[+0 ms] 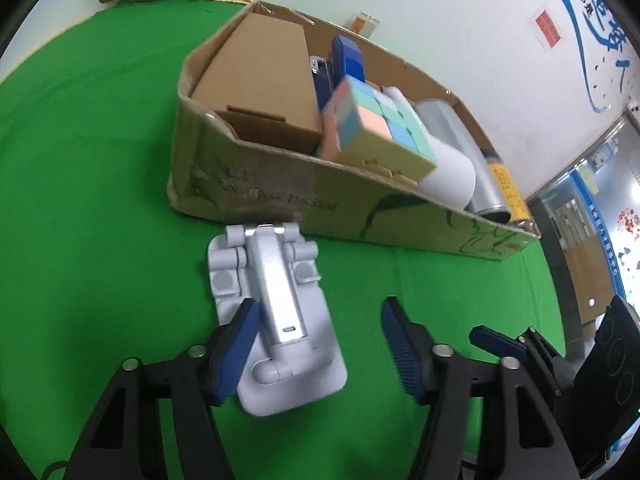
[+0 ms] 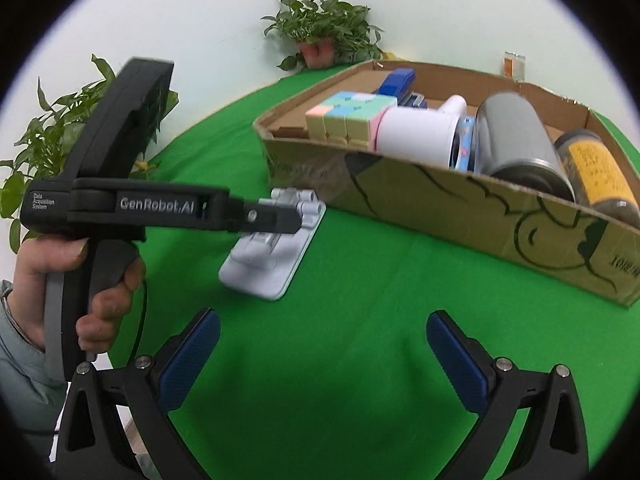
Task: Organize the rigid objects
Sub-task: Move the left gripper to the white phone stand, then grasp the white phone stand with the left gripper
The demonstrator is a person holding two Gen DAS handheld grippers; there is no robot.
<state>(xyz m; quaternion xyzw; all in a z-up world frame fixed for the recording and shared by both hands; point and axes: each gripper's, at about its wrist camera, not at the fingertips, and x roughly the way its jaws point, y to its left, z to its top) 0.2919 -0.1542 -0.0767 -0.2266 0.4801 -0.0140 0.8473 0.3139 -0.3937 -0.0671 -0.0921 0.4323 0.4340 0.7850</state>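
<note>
A grey folding phone stand point(image 1: 276, 320) lies flat on the green cloth in front of a cardboard box point(image 1: 280, 196); it also shows in the right wrist view point(image 2: 272, 256). My left gripper point(image 1: 320, 344) is open, its jaws around the stand's near part. In the right wrist view the left gripper's black body point(image 2: 160, 208) hovers over the stand. My right gripper point(image 2: 324, 356) is open and empty, above bare cloth. The box point(image 2: 440, 208) holds a pastel puzzle cube point(image 1: 376, 128), a white cup point(image 1: 448, 176), a metal can point(image 2: 520, 148), a yellow-labelled jar point(image 2: 600, 172), a brown carton point(image 1: 260, 84) and a blue stapler point(image 1: 348, 60).
Potted plants point(image 2: 324, 36) stand at the table's far edge and at the left point(image 2: 52, 128). A small clear container point(image 2: 514, 64) stands behind the box. The right gripper's fingers point(image 1: 492, 340) show at the right of the left wrist view.
</note>
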